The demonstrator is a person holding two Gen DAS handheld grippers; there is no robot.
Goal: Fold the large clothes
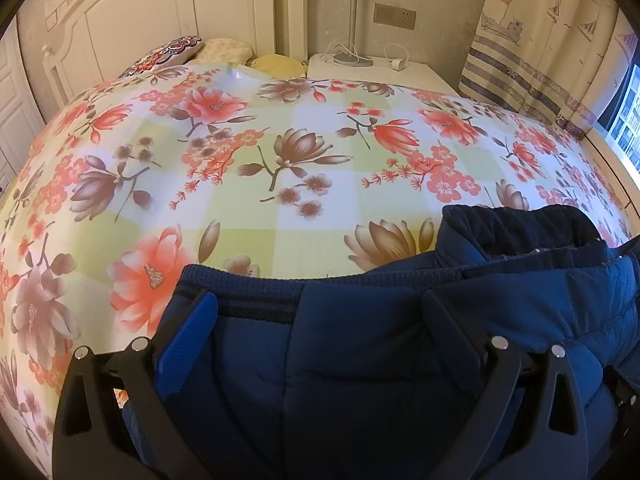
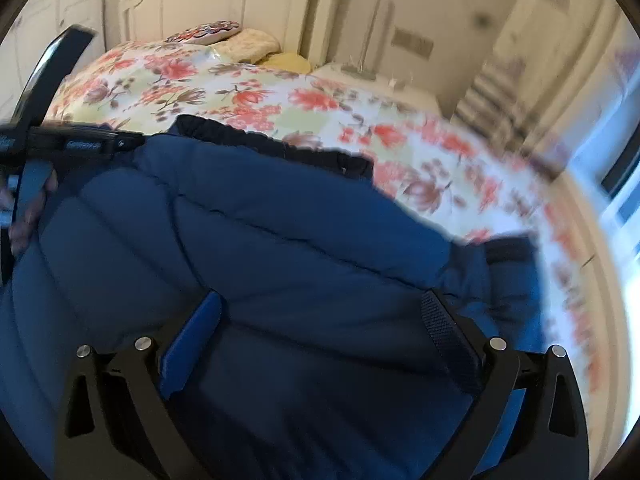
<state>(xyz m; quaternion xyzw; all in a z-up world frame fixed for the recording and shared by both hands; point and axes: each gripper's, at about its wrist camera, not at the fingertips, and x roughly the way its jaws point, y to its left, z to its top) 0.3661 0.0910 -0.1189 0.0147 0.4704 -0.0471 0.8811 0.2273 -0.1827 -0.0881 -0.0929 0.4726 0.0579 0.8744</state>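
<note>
A navy padded jacket (image 1: 360,360) lies at the near edge of the bed's floral sheet (image 1: 280,168). Its ribbed hem (image 1: 248,284) runs along the far side, and a dark lined collar or hood (image 1: 520,228) bunches up at the right. My left gripper (image 1: 318,300) hovers over the jacket, open, with its fingers spread wide and flat cloth below them. In the blurred right wrist view my right gripper (image 2: 320,300) is also open, wide above the quilted jacket (image 2: 260,248). A black frame of the other tool (image 2: 80,142) and a hand (image 2: 24,216) show at the left edge.
Pillows (image 1: 168,54) lie against the white headboard (image 1: 160,12) at the far end. A white nightstand (image 1: 372,68) holds a lamp base and cables. A striped curtain (image 1: 540,40) and a bright window (image 1: 628,120) stand to the right. Bare sheet stretches beyond the jacket.
</note>
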